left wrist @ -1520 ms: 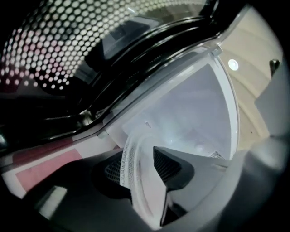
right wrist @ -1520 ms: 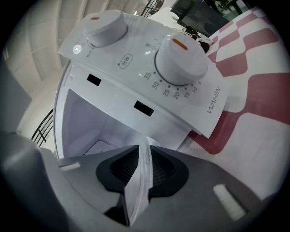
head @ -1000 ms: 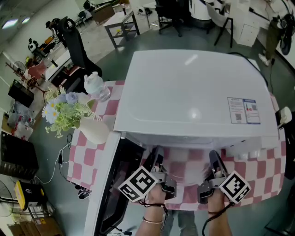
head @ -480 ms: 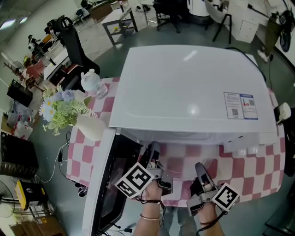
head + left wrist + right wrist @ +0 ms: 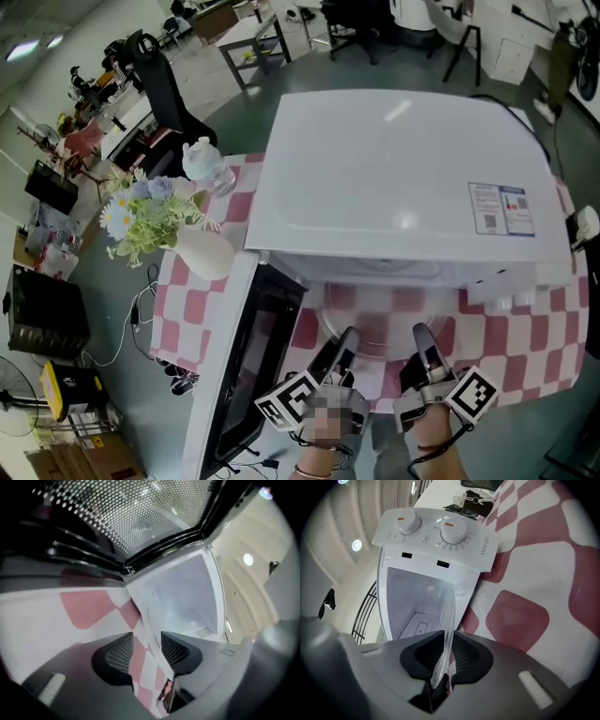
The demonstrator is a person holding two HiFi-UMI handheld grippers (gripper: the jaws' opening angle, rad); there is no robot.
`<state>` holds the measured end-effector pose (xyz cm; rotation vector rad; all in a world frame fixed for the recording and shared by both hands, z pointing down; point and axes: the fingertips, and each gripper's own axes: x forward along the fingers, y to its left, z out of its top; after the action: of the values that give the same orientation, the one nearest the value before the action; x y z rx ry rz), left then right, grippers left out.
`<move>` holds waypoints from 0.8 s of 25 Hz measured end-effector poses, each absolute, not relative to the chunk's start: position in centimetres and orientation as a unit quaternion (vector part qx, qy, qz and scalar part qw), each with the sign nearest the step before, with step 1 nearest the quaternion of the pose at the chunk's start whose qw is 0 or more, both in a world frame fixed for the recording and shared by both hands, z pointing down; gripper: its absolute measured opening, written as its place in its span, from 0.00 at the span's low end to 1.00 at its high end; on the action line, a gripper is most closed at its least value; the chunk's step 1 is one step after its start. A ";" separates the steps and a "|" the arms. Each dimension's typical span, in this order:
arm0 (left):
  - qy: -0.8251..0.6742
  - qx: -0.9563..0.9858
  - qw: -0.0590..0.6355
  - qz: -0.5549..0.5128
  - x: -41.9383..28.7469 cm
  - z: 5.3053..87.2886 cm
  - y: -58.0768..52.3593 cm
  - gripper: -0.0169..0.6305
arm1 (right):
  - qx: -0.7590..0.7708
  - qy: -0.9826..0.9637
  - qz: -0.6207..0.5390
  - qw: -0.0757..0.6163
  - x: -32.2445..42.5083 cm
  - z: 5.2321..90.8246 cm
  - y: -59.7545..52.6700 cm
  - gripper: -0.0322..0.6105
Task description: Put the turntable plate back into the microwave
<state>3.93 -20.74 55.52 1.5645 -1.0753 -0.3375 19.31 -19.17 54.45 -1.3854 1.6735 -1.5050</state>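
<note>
Plainly, your right gripper (image 5: 444,652) just pinched the turntable plate (image 5: 449,616), left gripper (image 5: 146,649) fingers just spread; microwave (image 5: 403,178) seating remained.

support: table (image 5: 525,361) covered by pink-and-white checked cloth (image 5: 183,314) | on cloth: white microwave (image 5: 403,169) – takes up most of the top, door open at front left | left end: white vase (image 5: 202,253) of flowers, just beside microwave | behind vase: clear bottle (image 5: 208,169) – near microwave's back left corner
</note>
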 end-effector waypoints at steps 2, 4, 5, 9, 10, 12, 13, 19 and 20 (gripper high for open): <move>-0.436 0.665 0.584 -0.163 4.8 55.4 -20.8 0.29 | -0.506 0.612 -0.554 0.248 19.2 54.5 -19.1 0.15; -0.421 0.665 0.590 -0.177 5.3 55.2 -21.1 0.24 | -0.504 0.612 -0.557 0.248 19.1 54.7 -18.9 0.15; -0.416 0.668 0.591 -0.179 5.4 55.1 -21.3 0.19 | -0.504 0.614 -0.555 0.247 19.0 54.8 -18.9 0.15; -0.396 0.682 0.583 -0.196 5.6 54.5 -21.5 0.14 | -0.498 0.655 -0.512 0.247 18.8 53.0 -19.5 0.15; -0.394 0.686 0.577 -0.204 5.6 54.1 -21.6 0.14 | -0.496 0.664 -0.503 0.245 18.6 52.4 -19.7 0.16; -0.392 0.694 0.563 -0.219 5.4 53.4 -21.7 0.14 | -0.494 0.667 -0.501 0.245 18.5 52.2 -19.8 0.16; -0.390 0.697 0.558 -0.225 5.4 53.1 -21.7 0.13 | -0.493 0.666 -0.503 0.246 18.5 52.2 -19.7 0.16; -0.375 0.709 0.547 -0.241 5.7 52.2 -21.9 0.13 | -0.496 0.664 -0.499 0.252 18.7 51.9 -19.6 0.18; -0.374 0.710 0.545 -0.242 5.7 52.1 -22.0 0.13 | -0.497 0.667 -0.495 0.251 18.7 51.8 -19.7 0.17</move>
<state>5.73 -21.99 52.13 1.6846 -0.8864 -0.5735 18.72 -19.69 51.80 -1.3522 1.8148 -1.3468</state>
